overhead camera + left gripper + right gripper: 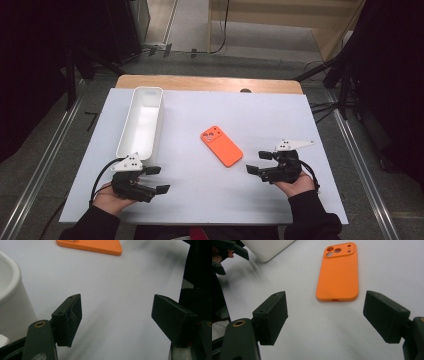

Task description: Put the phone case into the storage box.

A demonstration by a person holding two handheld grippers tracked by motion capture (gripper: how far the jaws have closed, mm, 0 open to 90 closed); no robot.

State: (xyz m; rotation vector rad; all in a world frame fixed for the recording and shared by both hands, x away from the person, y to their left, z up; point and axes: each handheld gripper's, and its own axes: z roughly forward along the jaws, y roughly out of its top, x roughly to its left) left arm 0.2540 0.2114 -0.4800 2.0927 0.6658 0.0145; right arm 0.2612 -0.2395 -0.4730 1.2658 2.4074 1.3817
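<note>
An orange phone case (222, 146) lies flat on the white table top, camera cutouts toward the far side. My right gripper (258, 162) rests just right of the case, pointing left at it, jaws open and apart from it. In the right gripper view the case (338, 275) lies ahead of the open right gripper (327, 315), nothing between the pads. My left gripper (158, 179) sits at the near left, open and empty, pointing right. In the left gripper view the open left gripper (117, 315) faces bare table, with the case (90, 246) at the top edge.
A long white bin (141, 120) stands at the left, running from the far edge toward my left hand; its wall (10, 290) is close beside the left jaw. The white sheet (200, 200) covers a wooden table (210, 82). Dark stands and cables surround it.
</note>
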